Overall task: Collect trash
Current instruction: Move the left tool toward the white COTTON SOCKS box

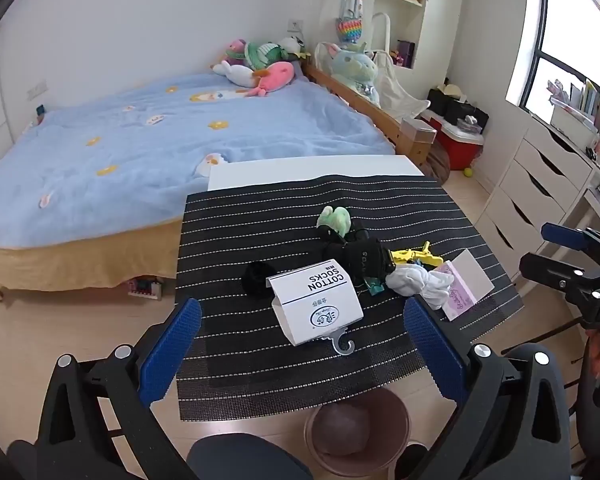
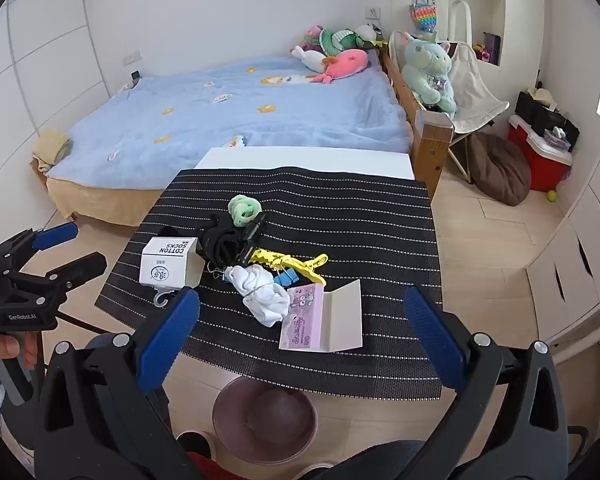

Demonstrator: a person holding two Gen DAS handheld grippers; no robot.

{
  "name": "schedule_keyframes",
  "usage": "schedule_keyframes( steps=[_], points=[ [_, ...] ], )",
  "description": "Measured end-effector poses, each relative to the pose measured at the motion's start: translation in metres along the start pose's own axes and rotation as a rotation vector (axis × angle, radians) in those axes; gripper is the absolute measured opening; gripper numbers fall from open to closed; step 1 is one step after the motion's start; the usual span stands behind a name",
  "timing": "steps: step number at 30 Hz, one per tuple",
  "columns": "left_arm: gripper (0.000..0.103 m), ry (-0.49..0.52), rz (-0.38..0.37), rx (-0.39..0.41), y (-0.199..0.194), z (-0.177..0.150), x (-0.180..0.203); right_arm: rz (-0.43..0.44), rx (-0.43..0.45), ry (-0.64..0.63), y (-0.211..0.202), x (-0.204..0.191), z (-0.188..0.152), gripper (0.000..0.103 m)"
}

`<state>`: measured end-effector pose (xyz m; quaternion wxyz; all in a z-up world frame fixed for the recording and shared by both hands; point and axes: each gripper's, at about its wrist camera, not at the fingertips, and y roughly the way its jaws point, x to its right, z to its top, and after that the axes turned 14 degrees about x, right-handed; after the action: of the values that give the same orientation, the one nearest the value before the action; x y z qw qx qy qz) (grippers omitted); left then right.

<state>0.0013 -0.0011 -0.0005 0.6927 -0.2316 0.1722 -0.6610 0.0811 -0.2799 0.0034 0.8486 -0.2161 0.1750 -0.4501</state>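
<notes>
Ribbed blue fingers point(image 1: 172, 354) of the left gripper point(image 1: 300, 356) stand spread wide and hold nothing; the right gripper point(image 2: 302, 338) gapes just as wide, equally empty. Both hover at the near edge of a black woven mat point(image 1: 260, 216) with dotted white stripes, laid over a white table point(image 1: 300, 166). On the mat's middle lies the clutter: a white cardboard sock box point(image 1: 316, 300) with a plastic hook (printed "COTTON SOCKS"), black socks point(image 1: 360, 258) bunched behind it, a fuzzy green scrunchie point(image 1: 334, 218) farther off, a crumpled white cloth point(image 2: 262, 294) and a folded pink card point(image 2: 320, 322) to the right. Below the near edge, on the wooden floor, sits a round pinkish bin point(image 2: 266, 420).
</notes>
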Motion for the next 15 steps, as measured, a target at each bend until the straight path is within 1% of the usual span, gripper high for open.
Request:
schedule_keyframes(
  steps=[2,3,4,7,9,10,15],
  points=[
    [0.097,0.032,0.008,0.000,0.003,0.000,0.003,-0.001,0.000,-0.017,-0.005,-0.001,-0.006,0.100],
    [0.097,0.046,0.006,-0.002,0.004,0.000,0.005,0.000,-0.032,-0.017,0.007,-0.001,-0.005,0.100],
    [0.097,0.047,0.014,0.002,0.000,-0.003,0.005,-0.004,-0.040,-0.022,0.011,-0.003,-0.006,0.100],
    [0.097,0.068,0.011,-0.004,0.001,-0.005,0.011,0.012,-0.039,-0.004,0.012,-0.002,-0.011,0.100],
    [0.097,0.063,0.001,-0.001,-0.003,-0.008,0.010,0.021,-0.046,0.009,0.008,0.003,-0.010,0.100],
    [0.097,0.049,0.002,-0.007,0.002,-0.010,0.009,0.021,-0.046,0.009,0.008,0.003,-0.011,0.100],
    [0.097,0.032,0.001,-0.004,0.002,-0.009,0.008,0.022,-0.044,0.009,0.009,0.001,-0.011,0.100]
  ],
)
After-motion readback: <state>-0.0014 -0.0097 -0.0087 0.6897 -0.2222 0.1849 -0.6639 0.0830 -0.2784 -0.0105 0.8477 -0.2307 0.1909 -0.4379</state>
